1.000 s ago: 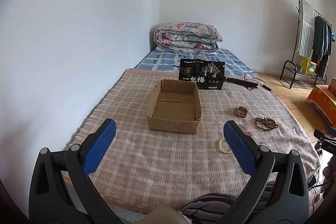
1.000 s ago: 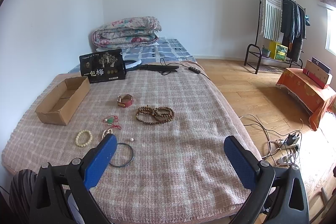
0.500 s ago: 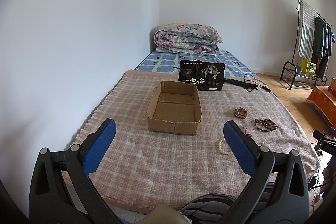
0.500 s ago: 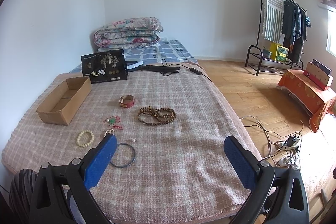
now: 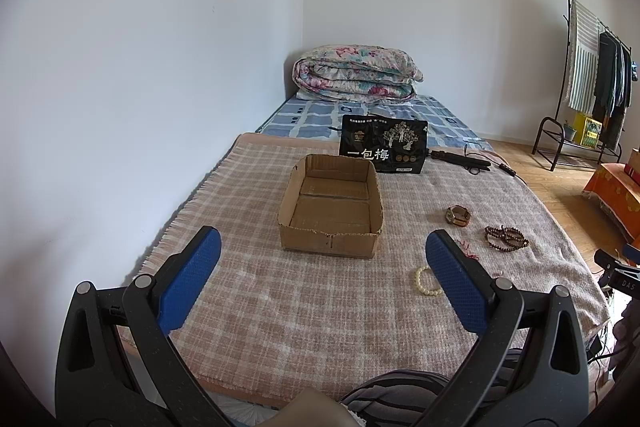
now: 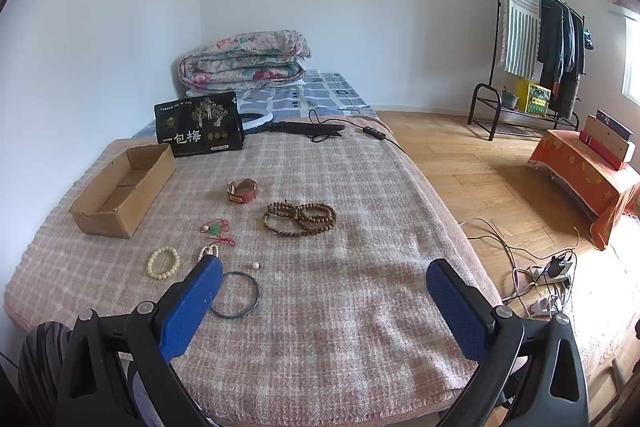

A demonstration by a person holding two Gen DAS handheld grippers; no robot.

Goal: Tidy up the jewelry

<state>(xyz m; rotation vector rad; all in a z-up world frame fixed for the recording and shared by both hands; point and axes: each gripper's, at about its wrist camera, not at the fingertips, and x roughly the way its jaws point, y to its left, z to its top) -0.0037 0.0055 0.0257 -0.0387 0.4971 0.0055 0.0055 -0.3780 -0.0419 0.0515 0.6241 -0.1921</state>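
Currently both the left gripper (image 5: 323, 245) and right gripper (image 6: 324, 273) are spread, empty, near the cardboard box (image 5: 331, 205) and brown bead strand (image 6: 300, 218).

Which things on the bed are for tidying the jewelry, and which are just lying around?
For the job:
cardboard box
brown bead string
red watch
cream bracelet
dark bangle
red cord charm
loose pearl

Just lying around:
black packet
folded quilt
hair straightener
clothes rack
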